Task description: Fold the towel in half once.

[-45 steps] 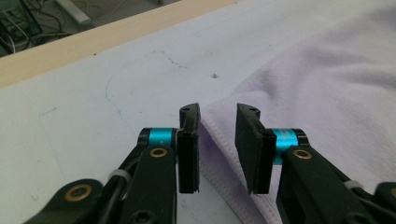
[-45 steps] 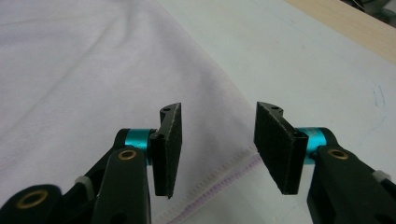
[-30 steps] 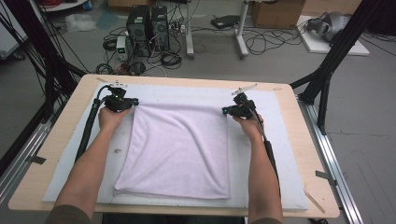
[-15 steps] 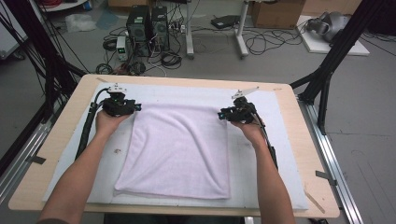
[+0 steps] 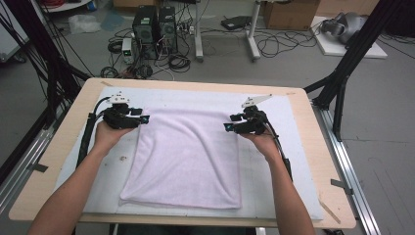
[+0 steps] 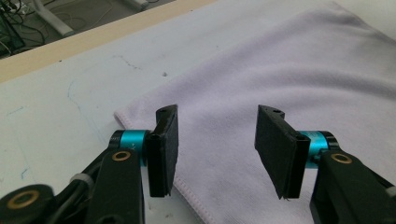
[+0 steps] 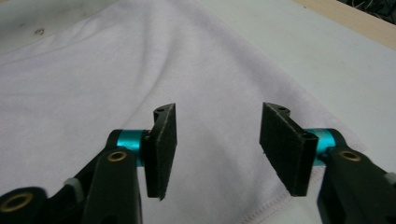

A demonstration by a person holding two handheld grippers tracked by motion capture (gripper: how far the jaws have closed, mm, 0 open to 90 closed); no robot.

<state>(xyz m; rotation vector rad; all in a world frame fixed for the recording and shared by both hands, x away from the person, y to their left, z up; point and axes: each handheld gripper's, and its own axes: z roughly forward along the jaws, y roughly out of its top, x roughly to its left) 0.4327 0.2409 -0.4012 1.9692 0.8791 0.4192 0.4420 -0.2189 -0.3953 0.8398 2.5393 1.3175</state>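
A pale lilac towel (image 5: 188,156) lies folded flat on the white mat (image 5: 293,161). My left gripper (image 5: 142,117) hovers at the towel's far left corner, my right gripper (image 5: 229,122) at its far right corner. The left gripper (image 6: 217,140) is open in its own view. Its jaws have just been opening, and the towel (image 6: 280,70) lies below them, not between the pads. In the right gripper view the right gripper (image 7: 217,140) has also just been opening. It stands open above the towel (image 7: 93,93) near its hem, holding nothing.
The mat covers most of the wooden table (image 5: 328,161). Beyond the far edge, on the floor, stand computer towers (image 5: 147,24) among loose cables. Black frame struts (image 5: 342,83) rise at the table's right and left sides.
Both grippers were shut on the towel's far corners and now stand open, with the corners lying flat. Both hands have drawn back a little toward the person and lifted slightly.
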